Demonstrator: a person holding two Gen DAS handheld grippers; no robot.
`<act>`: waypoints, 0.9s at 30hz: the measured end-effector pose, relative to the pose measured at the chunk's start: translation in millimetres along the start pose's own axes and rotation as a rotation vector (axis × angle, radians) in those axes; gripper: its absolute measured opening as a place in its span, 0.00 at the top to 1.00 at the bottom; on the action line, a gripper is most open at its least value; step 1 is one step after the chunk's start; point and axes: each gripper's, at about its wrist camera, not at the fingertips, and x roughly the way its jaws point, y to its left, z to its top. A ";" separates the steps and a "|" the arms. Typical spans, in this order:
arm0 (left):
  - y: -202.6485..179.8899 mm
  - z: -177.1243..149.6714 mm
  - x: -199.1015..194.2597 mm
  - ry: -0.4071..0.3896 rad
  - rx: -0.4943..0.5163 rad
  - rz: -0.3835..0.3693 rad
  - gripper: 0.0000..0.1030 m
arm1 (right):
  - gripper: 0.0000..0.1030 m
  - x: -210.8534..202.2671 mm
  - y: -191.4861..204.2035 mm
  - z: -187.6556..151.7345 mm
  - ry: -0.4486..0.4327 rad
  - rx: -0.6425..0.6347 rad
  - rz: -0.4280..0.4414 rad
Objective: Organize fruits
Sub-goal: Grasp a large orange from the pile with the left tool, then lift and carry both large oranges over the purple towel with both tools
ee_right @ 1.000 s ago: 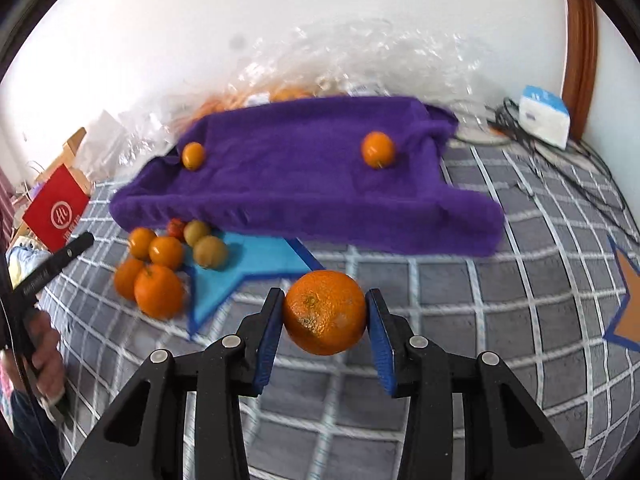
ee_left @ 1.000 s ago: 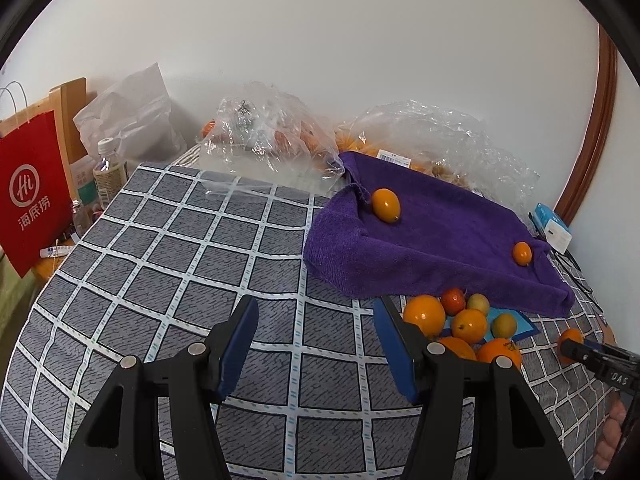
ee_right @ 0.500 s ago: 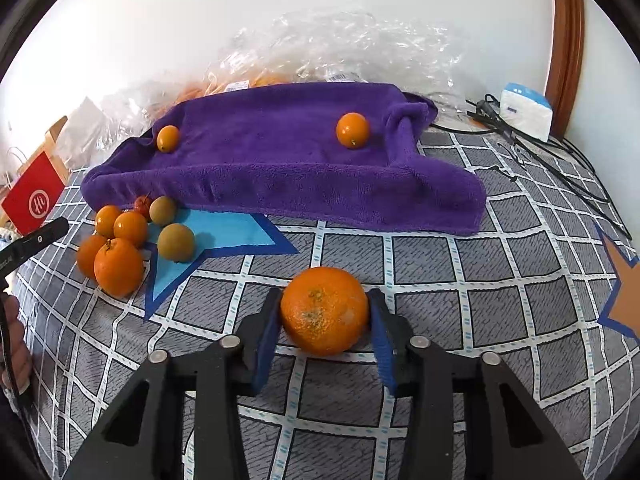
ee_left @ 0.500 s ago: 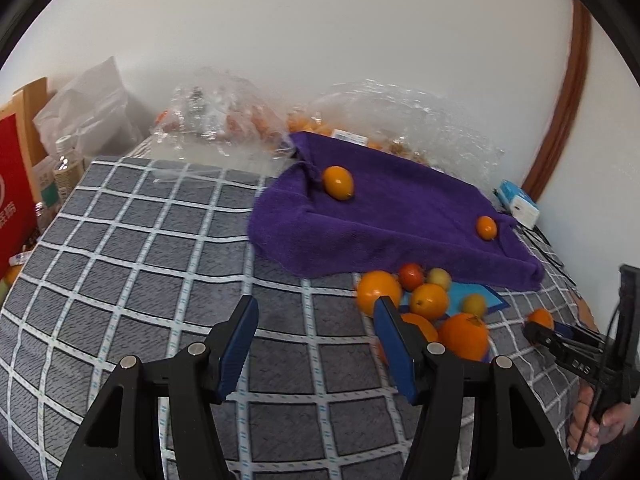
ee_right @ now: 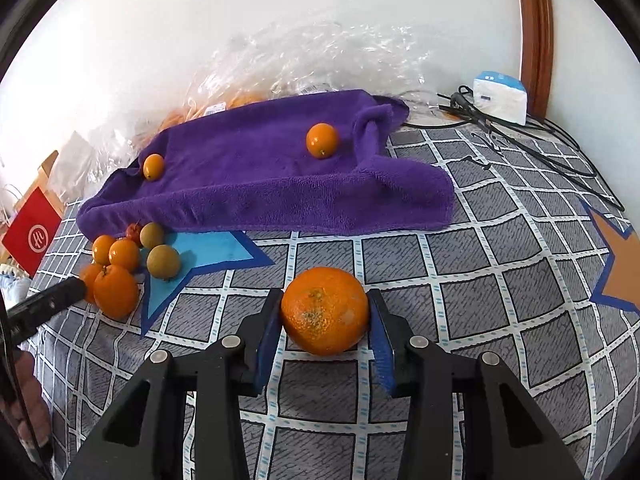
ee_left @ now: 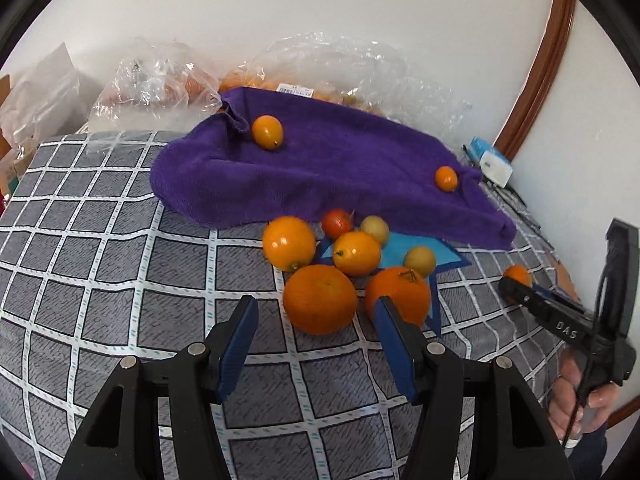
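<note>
The orange (ee_right: 325, 311) sits between the blue pads of my right gripper (ee_right: 325, 320), pinched at its widest part on both sides, so the jaws are closed partway around it and hold it. It hangs low over the checked cloth (ee_right: 460, 288), and I cannot tell whether its underside touches the fabric. I read the grip as a carry, with the orange waiting for a place. Taking the purple towel (ee_right: 280, 176) as my landmark, the orange is out in front of the towel's near edge, well apart from it. Up on the towel lie two small oranges (ee_right: 322, 140), one towards each end and far from each other, which looks to me like a start on sorting. Just off the towel's near left corner, partly on a blue star patch (ee_left: 416, 248), a loose heap of fruit (ee_left: 352, 256) is crowded together: several oranges, two pale yellowish round fruits and one small red one, touching their neighbours. My left gripper (ee_left: 316, 336) hovers in front of that heap with its jaws wide apart and nothing between the pads; the big orange (ee_left: 320, 299) at the near side of the heap lies just beyond them, and the right-hand pad covers part of its neighbour. Beyond the towel's far edge, crumpled clear plastic bags (ee_left: 352, 64) lean against the wall.
</note>
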 end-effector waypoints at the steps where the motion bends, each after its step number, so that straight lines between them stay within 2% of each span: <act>1: -2.2 0.8 2.3 0.006 -0.001 0.028 0.44 | 0.60 -0.1 0.5 0.0 0.000 -0.002 0.003; 4: -4.3 4.1 13.1 0.034 -0.021 0.066 0.44 | 0.60 -0.6 -0.2 -0.4 -0.001 -0.001 0.003; 7: -12.2 4.3 19.7 0.027 0.034 0.136 0.45 | 0.60 -0.8 -0.4 -0.7 -0.002 -0.001 0.007; 8: -13.7 4.3 18.5 0.022 0.039 0.144 0.50 | 0.60 -0.8 0.0 -0.7 -0.001 -0.002 0.006; 9: -13.2 4.2 16.0 0.015 0.032 0.132 0.63 | 0.60 -0.7 0.3 -0.6 -0.001 -0.002 0.005; 12: -6.9 7.6 10.6 0.027 0.018 0.126 0.63 | 0.60 -0.9 2.0 -1.0 -0.001 -0.002 0.000; 16: 9.9 4.8 -6.4 -0.003 0.011 0.153 0.63 | 0.60 -0.5 2.6 -1.0 0.002 -0.006 0.005; 19: 19.2 1.3 -2.3 0.025 0.003 0.174 0.62 | 0.60 -0.2 4.7 -1.1 0.004 -0.014 -0.004; 21: 21.8 0.0 -2.8 0.018 0.002 0.157 0.62 | 0.60 0.2 4.3 -1.1 0.006 -0.013 -0.008; 27: 19.2 -1.1 -0.8 0.023 0.026 0.195 0.62 | 0.60 3.1 3.8 -0.2 0.026 -0.013 -0.014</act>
